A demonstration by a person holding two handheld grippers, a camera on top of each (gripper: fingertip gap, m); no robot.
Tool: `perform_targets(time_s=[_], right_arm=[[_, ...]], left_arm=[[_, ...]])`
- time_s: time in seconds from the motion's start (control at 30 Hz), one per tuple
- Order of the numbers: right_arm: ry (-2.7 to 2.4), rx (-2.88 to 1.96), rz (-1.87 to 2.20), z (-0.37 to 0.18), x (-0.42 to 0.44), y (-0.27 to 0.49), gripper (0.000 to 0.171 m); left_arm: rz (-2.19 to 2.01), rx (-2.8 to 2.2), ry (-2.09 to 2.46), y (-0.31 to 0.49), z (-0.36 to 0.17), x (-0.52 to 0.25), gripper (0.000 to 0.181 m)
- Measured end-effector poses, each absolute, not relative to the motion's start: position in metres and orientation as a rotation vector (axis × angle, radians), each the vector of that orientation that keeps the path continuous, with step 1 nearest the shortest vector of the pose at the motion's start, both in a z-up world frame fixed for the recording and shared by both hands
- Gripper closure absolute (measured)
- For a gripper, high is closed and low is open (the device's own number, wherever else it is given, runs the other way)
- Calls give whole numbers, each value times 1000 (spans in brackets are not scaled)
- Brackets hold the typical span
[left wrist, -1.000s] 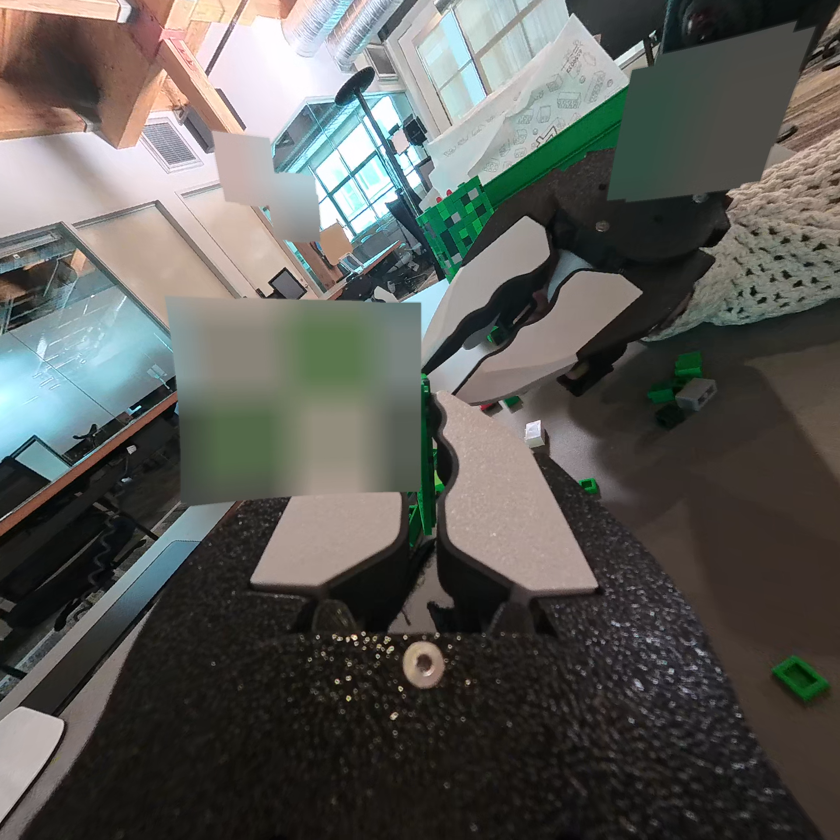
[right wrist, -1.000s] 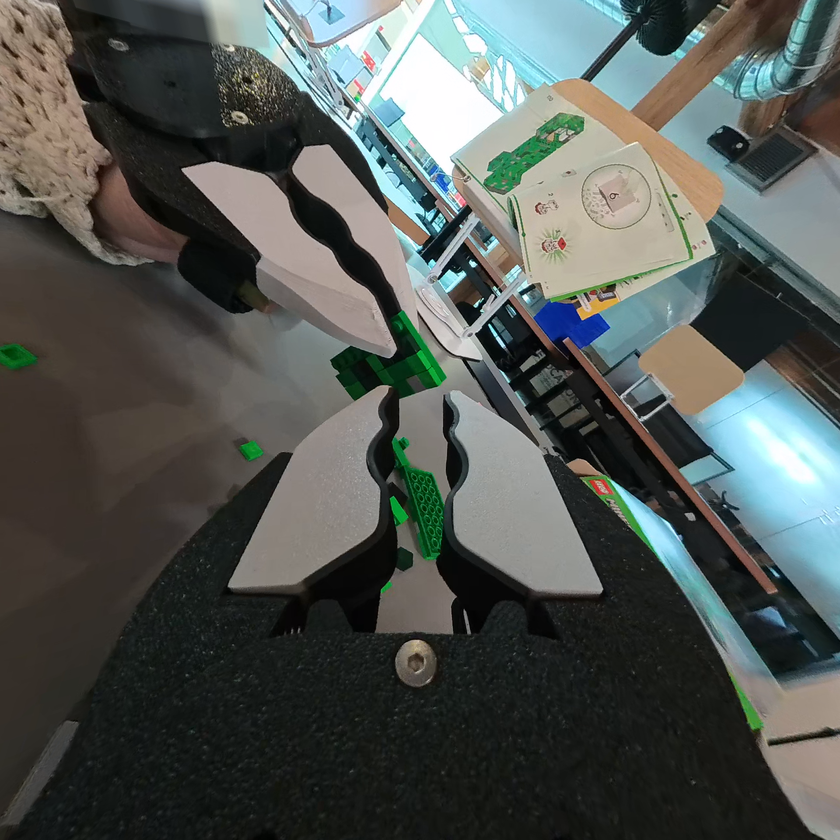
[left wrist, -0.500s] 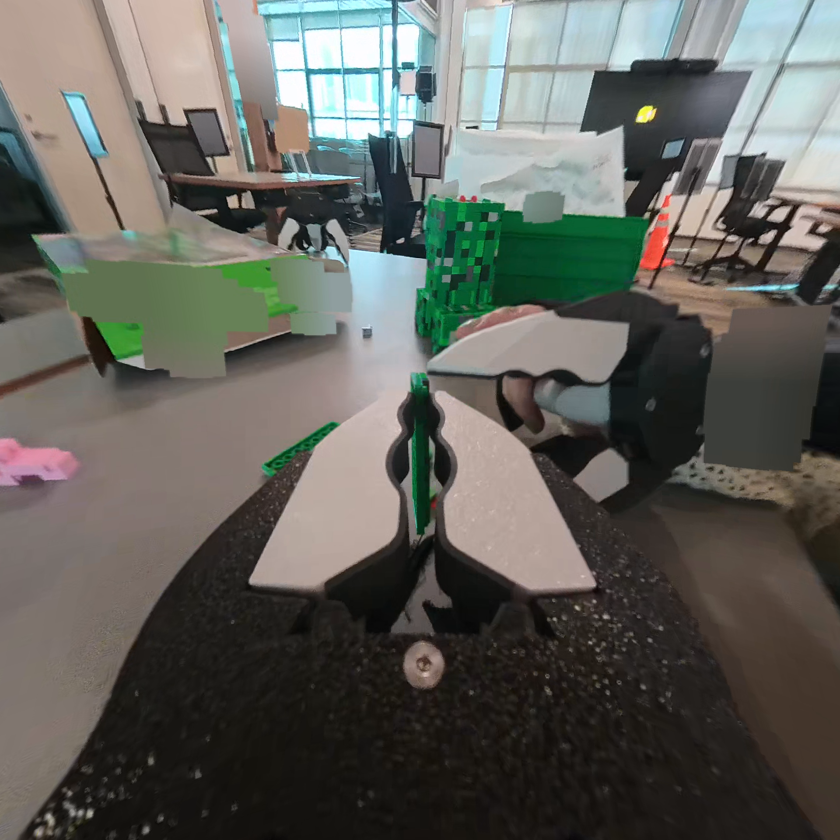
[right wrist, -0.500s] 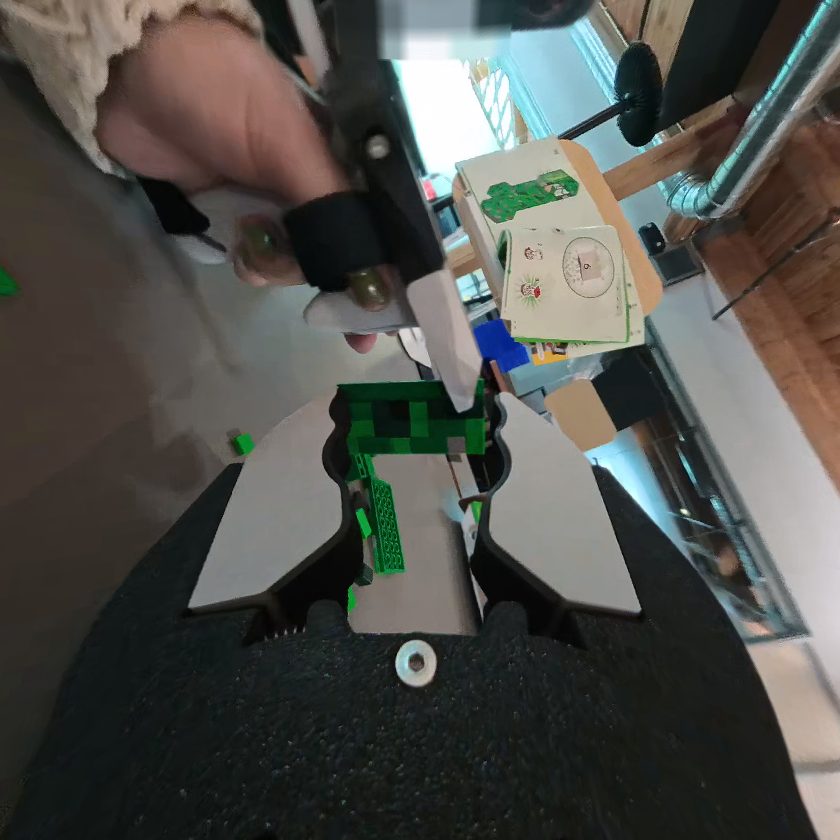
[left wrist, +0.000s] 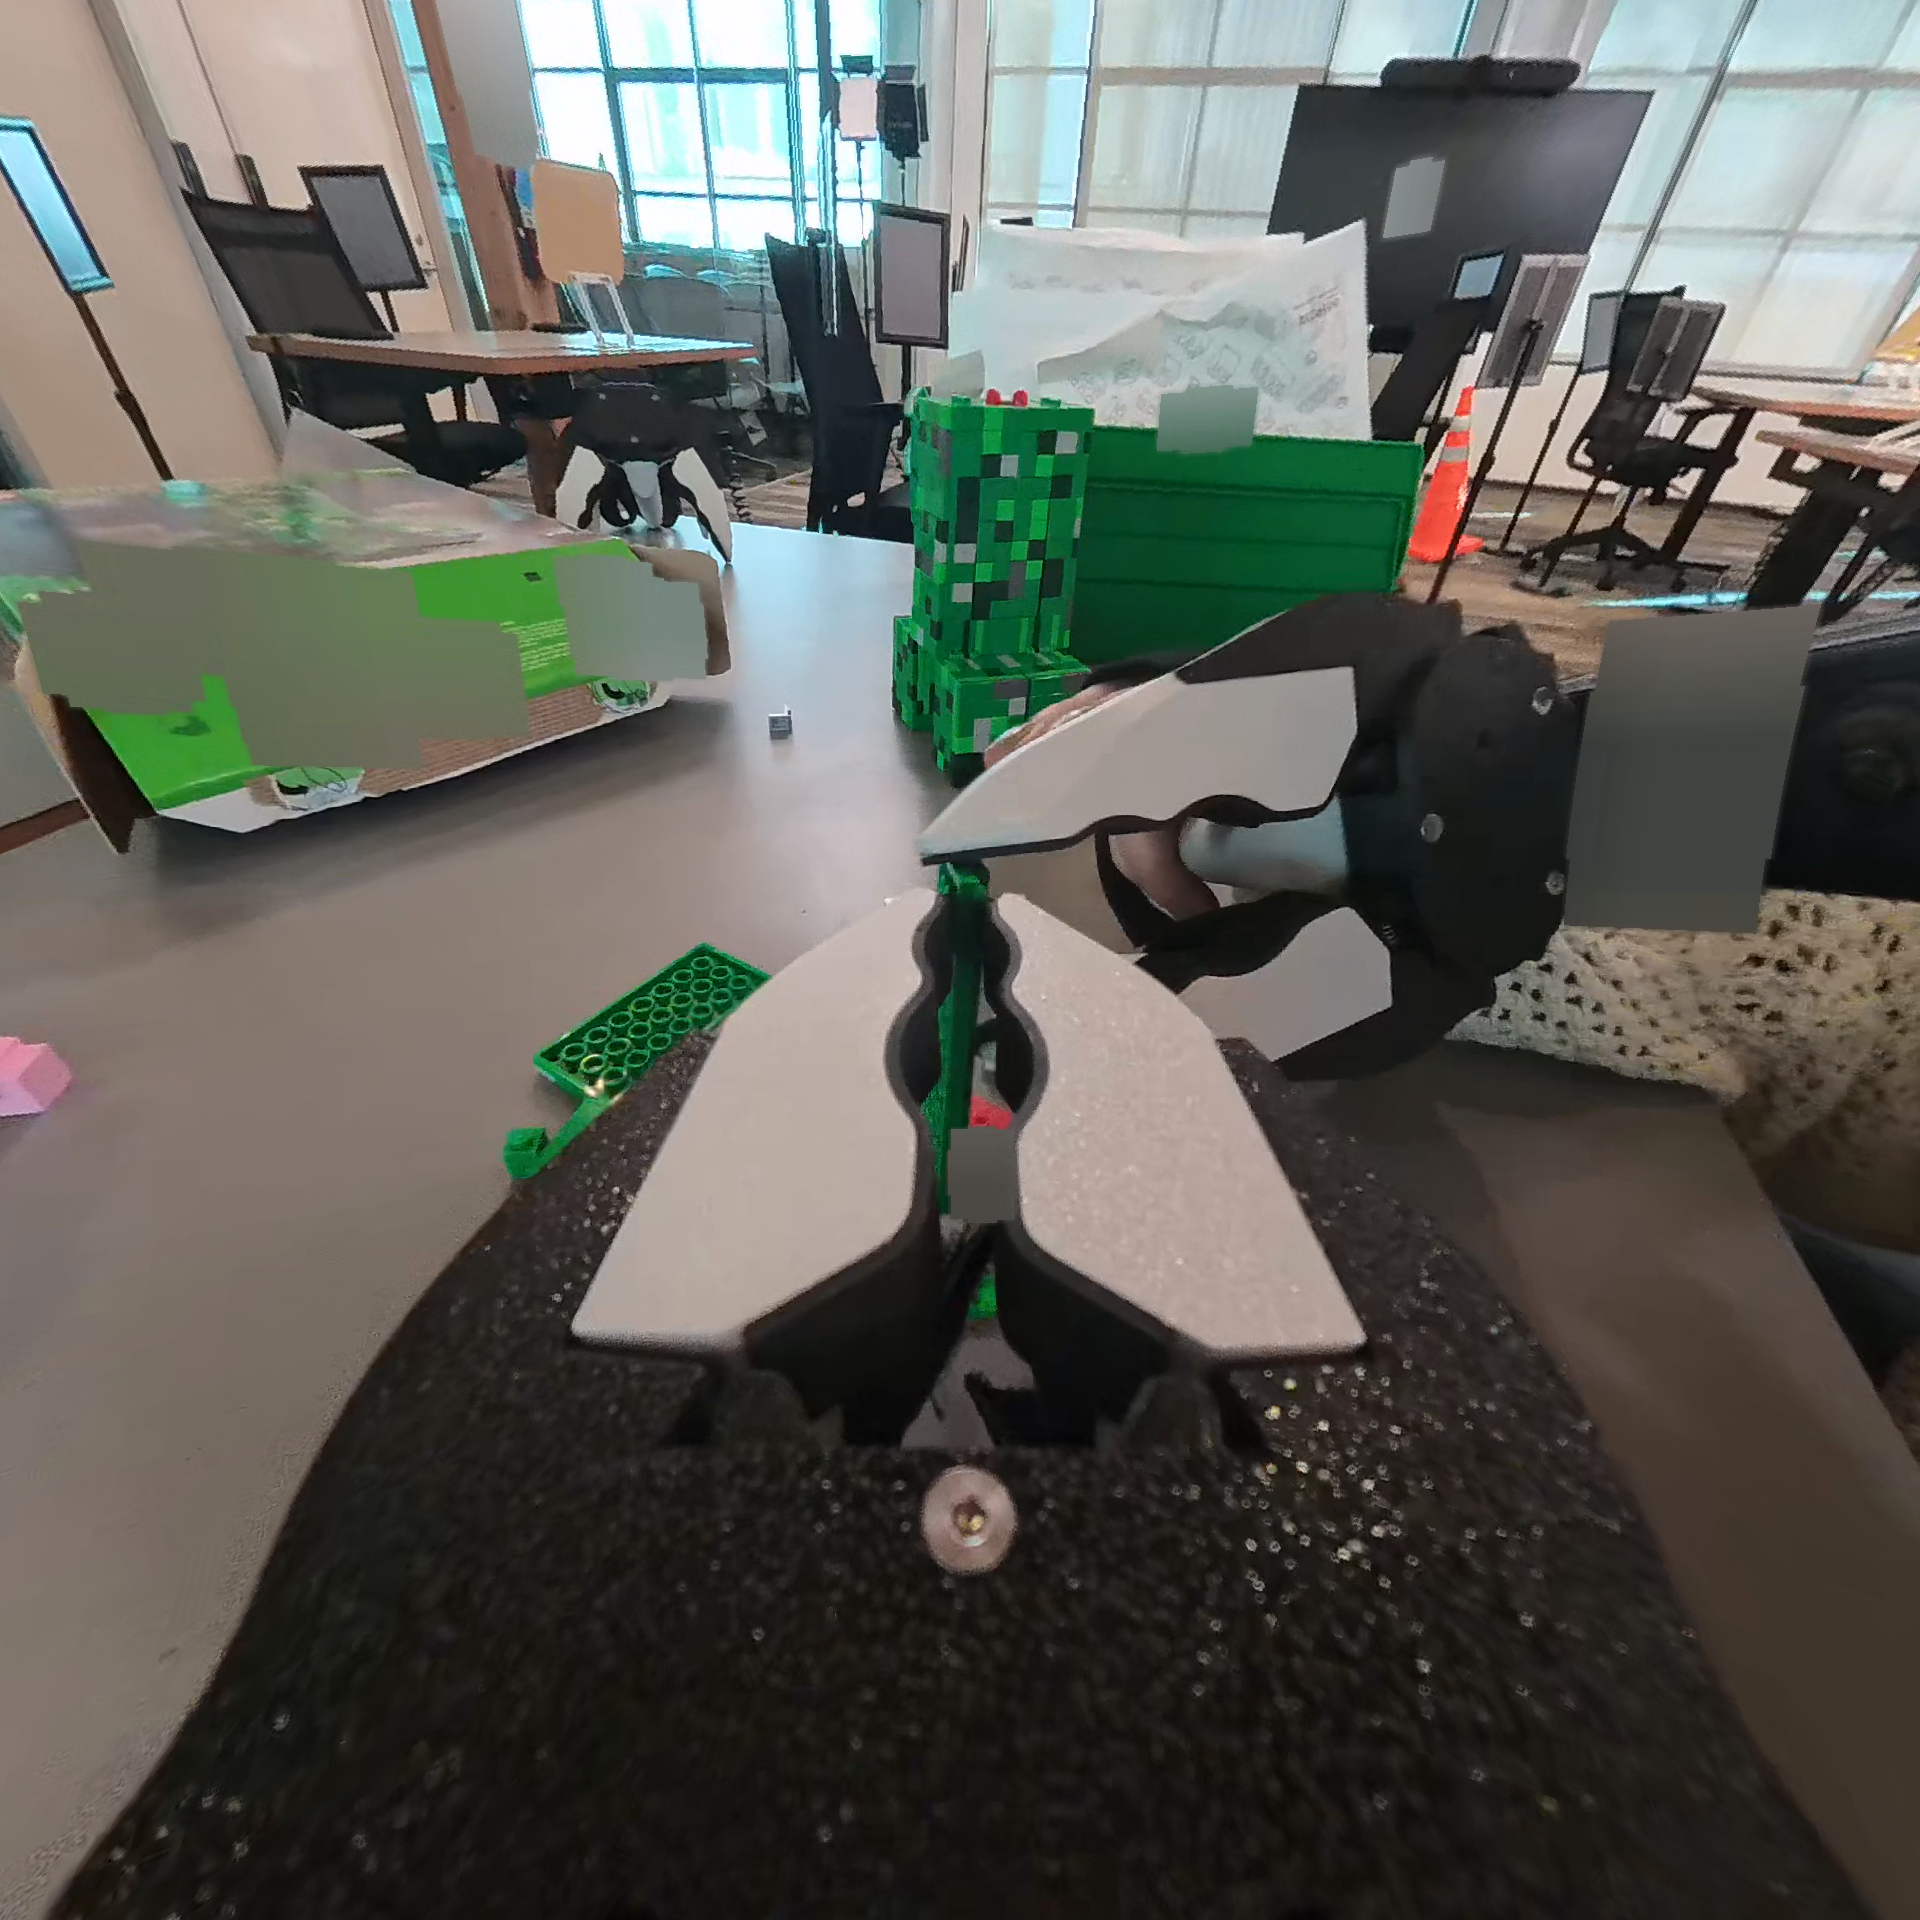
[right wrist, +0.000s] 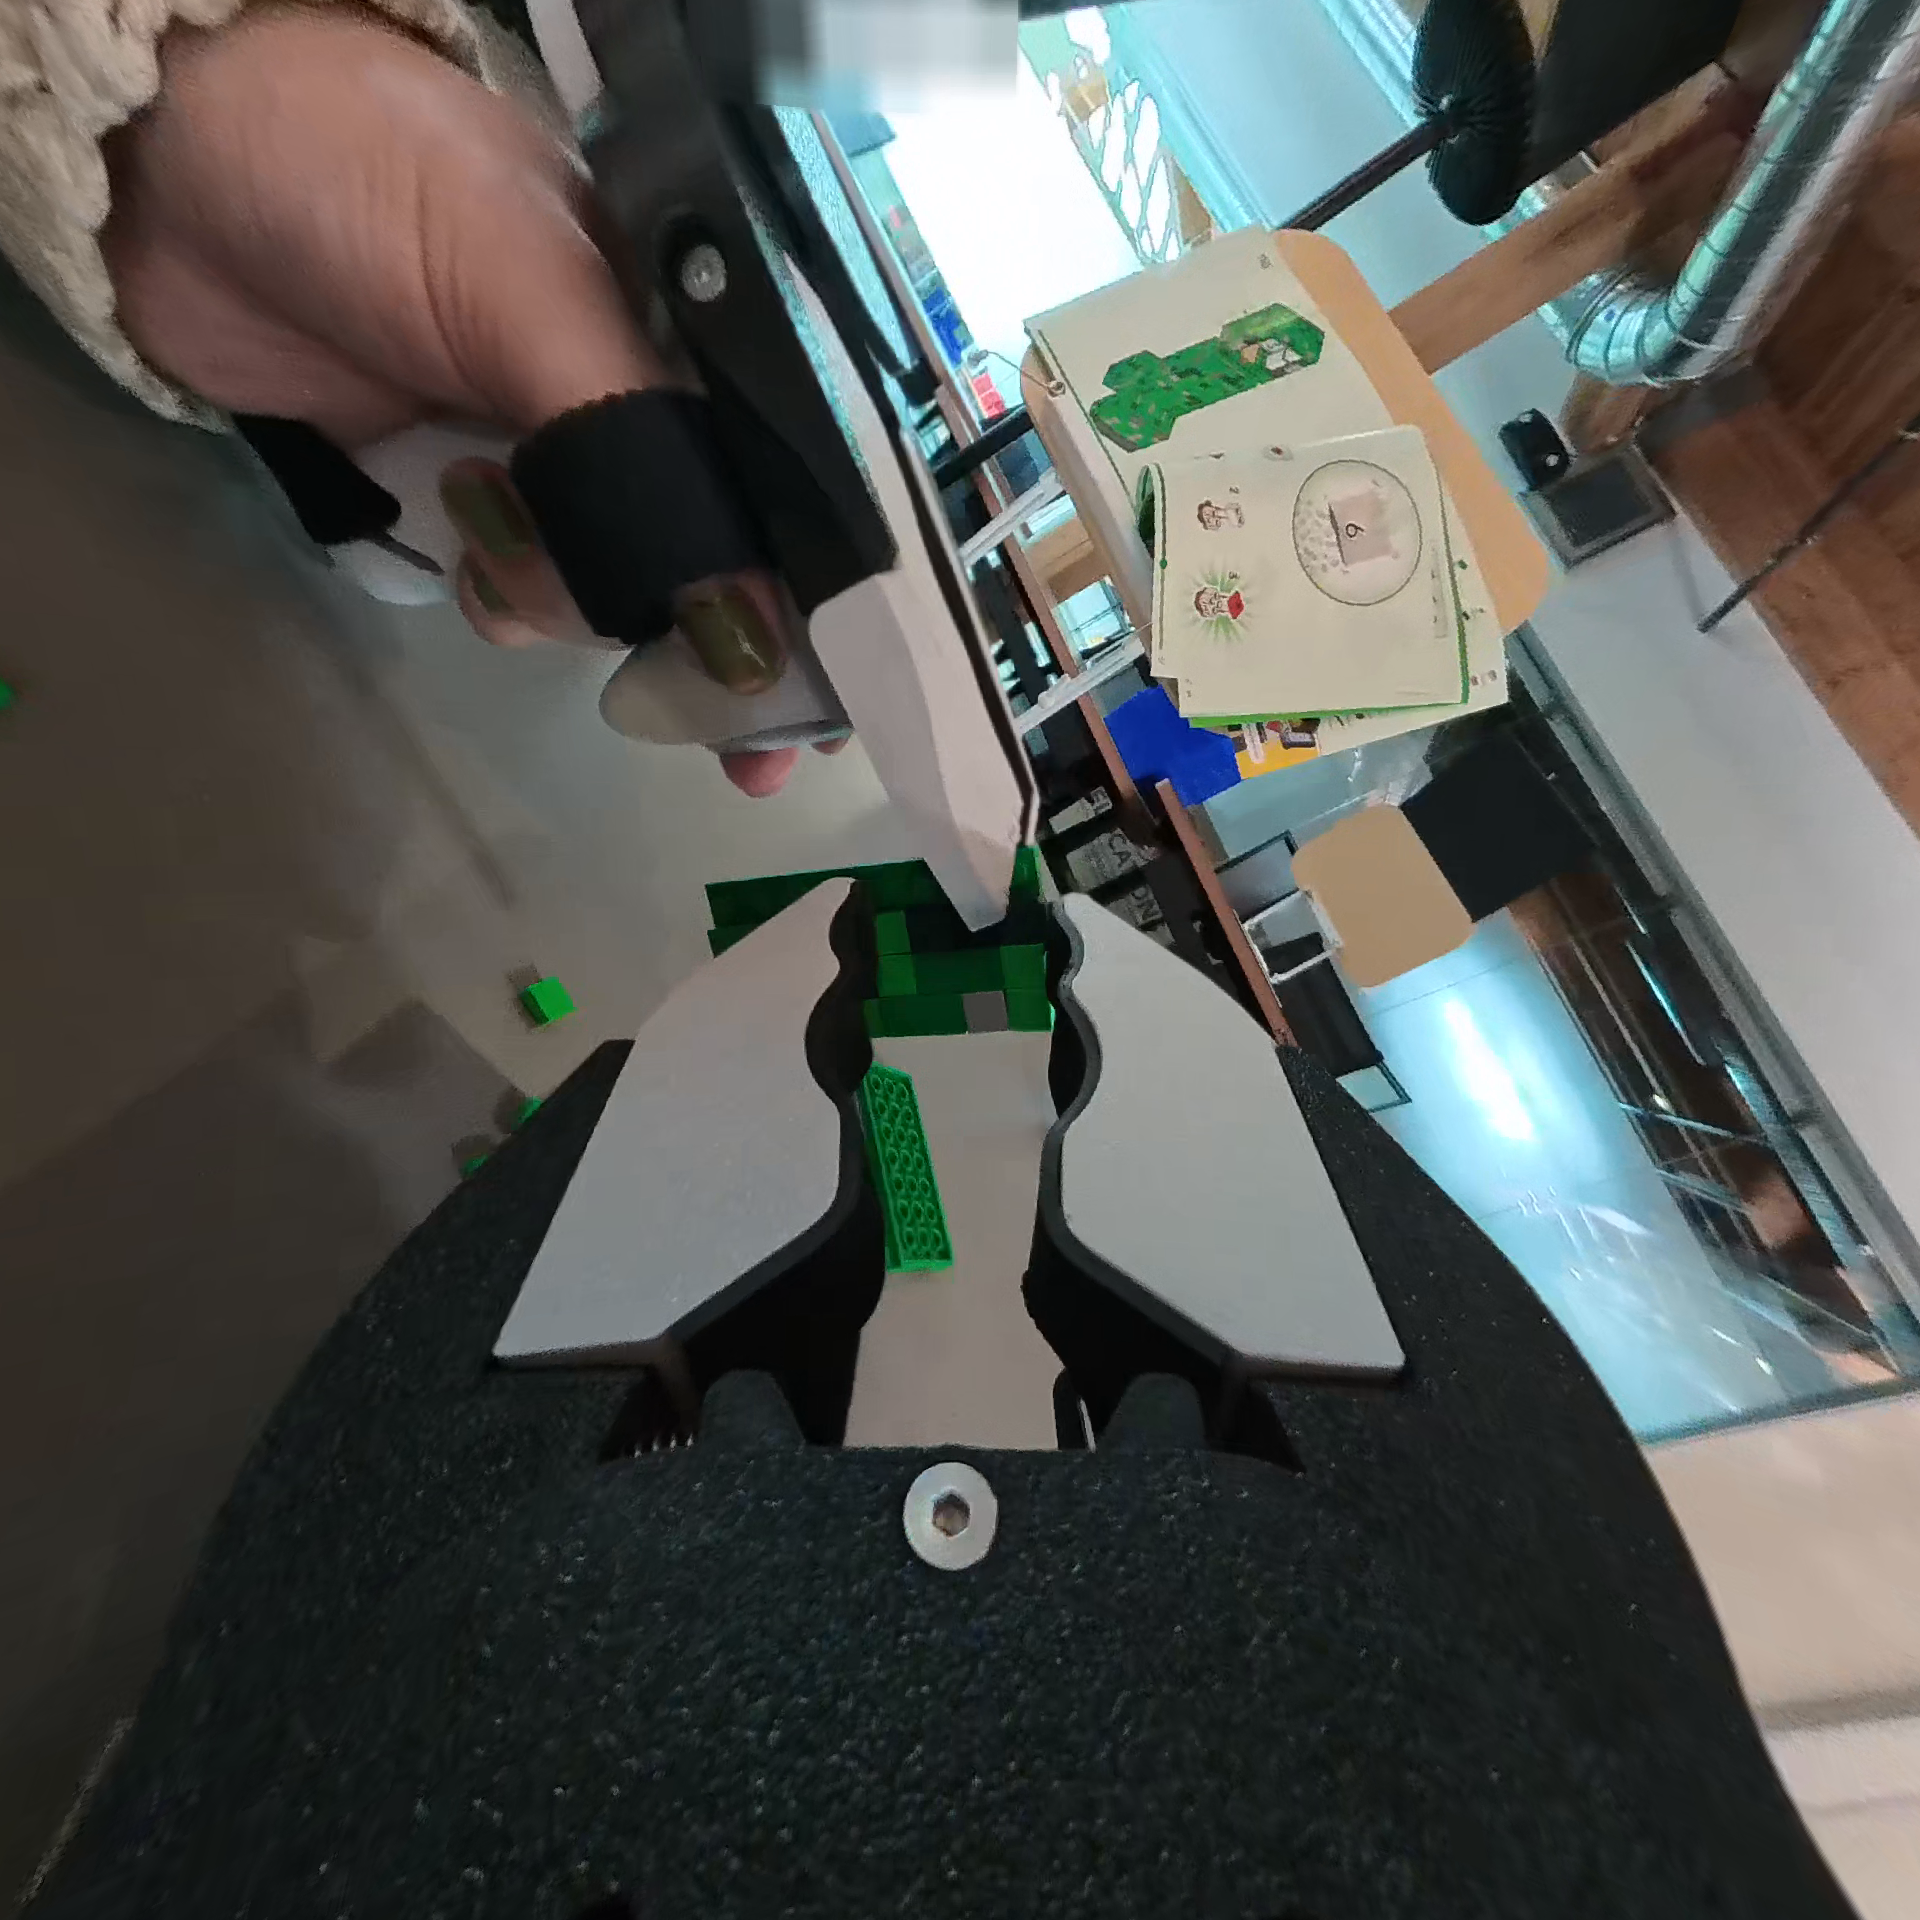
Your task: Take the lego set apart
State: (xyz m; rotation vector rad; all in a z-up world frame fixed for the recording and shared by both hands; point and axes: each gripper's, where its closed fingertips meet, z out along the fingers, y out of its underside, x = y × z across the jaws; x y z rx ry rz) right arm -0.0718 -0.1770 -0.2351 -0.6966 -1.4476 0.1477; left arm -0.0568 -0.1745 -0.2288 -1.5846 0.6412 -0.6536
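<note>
Thin green lego panel (left wrist: 961, 997), a small wall of stacked bricks, held edge-on above the counter (left wrist: 312, 1039), well clear of the loose studded plate (left wrist: 649, 1013) lying flat on it. Light and stiff, probably; slick on the smooth faces, and likely to split along a brick seam, not bend. Best taken across the flat faces, low on one course, with the second hold on the course above, then rocked apart instead of pulled straight.

Left claw (left wrist: 966, 914) pressed together on the panel's faces, pinching it upright. Right claw (right wrist: 956, 899) set over the panel's top end, one finger on each side; partly spread, and impossible to tell whether biting yet.

Against half a second earlier: right claw's gap narrowed, drawn in snug to the panel's two ends. Against a full second earlier: left view levelled from a steep tilt, right claw brought onto the panel.

Farther back, a tall green figure (left wrist: 992, 561) standing near an opened box (left wrist: 312, 644).
</note>
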Motion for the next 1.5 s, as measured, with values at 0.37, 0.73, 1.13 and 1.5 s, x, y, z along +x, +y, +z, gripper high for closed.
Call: perform_targets(time_s=[0.37, 0.73, 1.13, 1.5], right_arm=[[-1454, -717, 167, -231, -69, -174, 156], [-1419, -781, 395, -231, -66, -176, 151], [-1480, -778, 233, -246, -74, -170, 86], [-1532, -690, 5, -256, -79, -175, 101]], left_arm=[[-808, -1607, 530, -172, -230, -56, 176], [-870, -1611, 521, -172, -230, -57, 176], [-1059, -1623, 370, -167, -229, -67, 177], [-1140, -1647, 372, -170, -230, -64, 176]])
